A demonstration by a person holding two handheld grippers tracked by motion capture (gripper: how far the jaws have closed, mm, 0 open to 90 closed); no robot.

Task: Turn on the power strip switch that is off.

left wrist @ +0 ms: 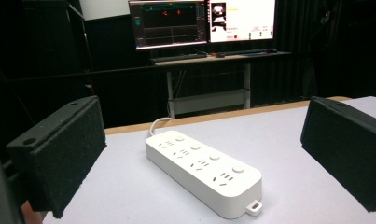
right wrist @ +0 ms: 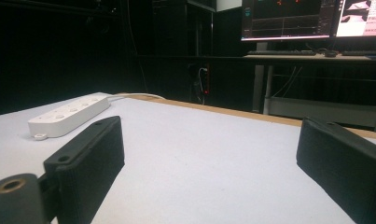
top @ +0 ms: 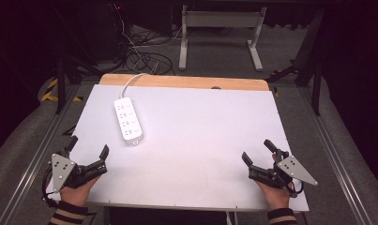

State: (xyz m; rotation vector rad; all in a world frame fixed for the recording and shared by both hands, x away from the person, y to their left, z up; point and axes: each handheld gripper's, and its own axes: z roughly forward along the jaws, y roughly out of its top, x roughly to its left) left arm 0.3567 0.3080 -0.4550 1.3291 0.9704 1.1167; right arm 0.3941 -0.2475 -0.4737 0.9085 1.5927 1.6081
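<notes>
A white power strip (top: 128,121) with several sockets and switches lies on the white table (top: 200,136), left of centre toward the back, its cord running off the far edge. My left gripper (top: 89,148) rests at the front left corner, open, nothing between its jaws. In the left gripper view the power strip (left wrist: 204,170) lies ahead between the two black pads (left wrist: 64,151). At the front right my right gripper (top: 258,151) is open and holds nothing. In the right gripper view the power strip (right wrist: 69,115) lies far off to the left.
A wooden strip (top: 186,82) borders the table's far edge. Beyond it stand a desk frame (top: 219,33), cables on the floor (top: 144,56) and monitors (left wrist: 202,21). Metal rails (top: 336,150) run along both table sides.
</notes>
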